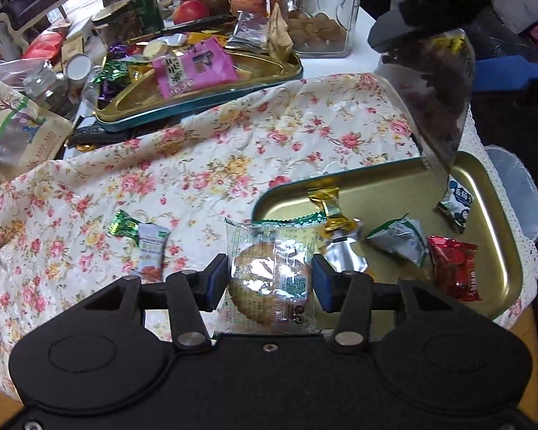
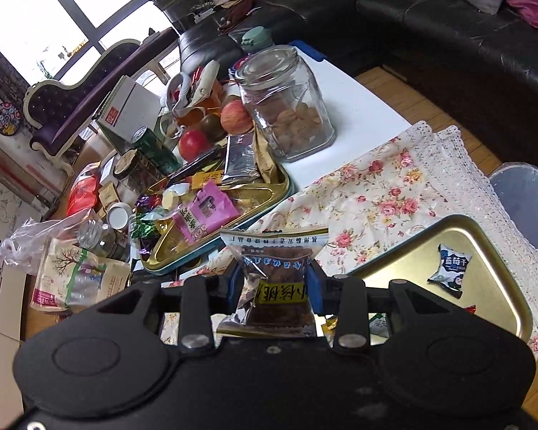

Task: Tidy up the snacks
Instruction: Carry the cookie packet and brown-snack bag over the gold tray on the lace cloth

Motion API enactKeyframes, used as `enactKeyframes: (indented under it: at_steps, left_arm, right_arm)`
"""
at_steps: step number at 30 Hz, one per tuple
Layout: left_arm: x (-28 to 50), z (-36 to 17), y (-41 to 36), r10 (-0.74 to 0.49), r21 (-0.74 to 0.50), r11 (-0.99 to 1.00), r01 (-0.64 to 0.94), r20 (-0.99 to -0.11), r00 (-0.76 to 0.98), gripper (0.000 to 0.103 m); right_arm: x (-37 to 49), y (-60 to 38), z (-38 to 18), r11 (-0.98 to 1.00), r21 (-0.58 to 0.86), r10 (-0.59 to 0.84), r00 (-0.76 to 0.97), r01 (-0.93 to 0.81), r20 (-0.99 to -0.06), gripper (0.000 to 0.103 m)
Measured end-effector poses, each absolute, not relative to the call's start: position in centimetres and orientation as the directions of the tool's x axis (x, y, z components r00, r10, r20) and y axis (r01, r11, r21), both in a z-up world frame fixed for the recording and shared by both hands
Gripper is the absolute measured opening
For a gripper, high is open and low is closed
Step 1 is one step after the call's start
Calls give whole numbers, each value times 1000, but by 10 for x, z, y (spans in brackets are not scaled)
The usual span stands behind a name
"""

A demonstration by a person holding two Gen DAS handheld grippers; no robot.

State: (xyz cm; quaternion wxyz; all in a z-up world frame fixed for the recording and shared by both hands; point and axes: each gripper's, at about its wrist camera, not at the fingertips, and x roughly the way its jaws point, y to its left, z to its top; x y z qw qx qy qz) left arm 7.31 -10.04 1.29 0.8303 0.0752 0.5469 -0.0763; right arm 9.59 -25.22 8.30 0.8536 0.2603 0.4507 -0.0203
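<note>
My left gripper [image 1: 269, 279] is shut on a clear-wrapped round pastry [image 1: 270, 279], held at the near left edge of a gold tin tray [image 1: 484, 251]. The tray holds a gold candy [image 1: 331, 211], a silver-green packet [image 1: 400, 242], a red packet [image 1: 455, 272] and a blue-white packet [image 1: 455, 206]. My right gripper [image 2: 274, 286] is shut on a clear bag of dark nuts with a yellow label [image 2: 274, 279], held above the same tray [image 2: 491, 279]; that bag also hangs at the upper right of the left wrist view [image 1: 437, 86]. A green-wrapped snack [image 1: 143, 247] lies on the floral cloth.
A second gold tin [image 1: 211, 82] with a pink packet [image 1: 193, 66] and candies sits at the back. A glass jar of nuts [image 2: 287, 107], apples [image 2: 192, 143], a green can [image 2: 152, 147] and bags [image 2: 75, 279] crowd the far table. A bin [image 2: 527, 197] stands at right.
</note>
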Motion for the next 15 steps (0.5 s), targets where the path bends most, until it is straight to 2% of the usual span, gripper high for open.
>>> enactKeyframes:
  at_steps: [7, 15]
  left_arm:
    - [75, 9, -117, -39, 52, 974, 220, -920, 389, 56]
    - [78, 7, -129, -38, 52, 974, 220, -921, 387, 56]
  right_arm:
    - [91, -277, 82, 854, 417, 166, 596, 311, -785, 39]
    - [88, -296, 76, 881, 342, 97, 582, 327, -807, 39]
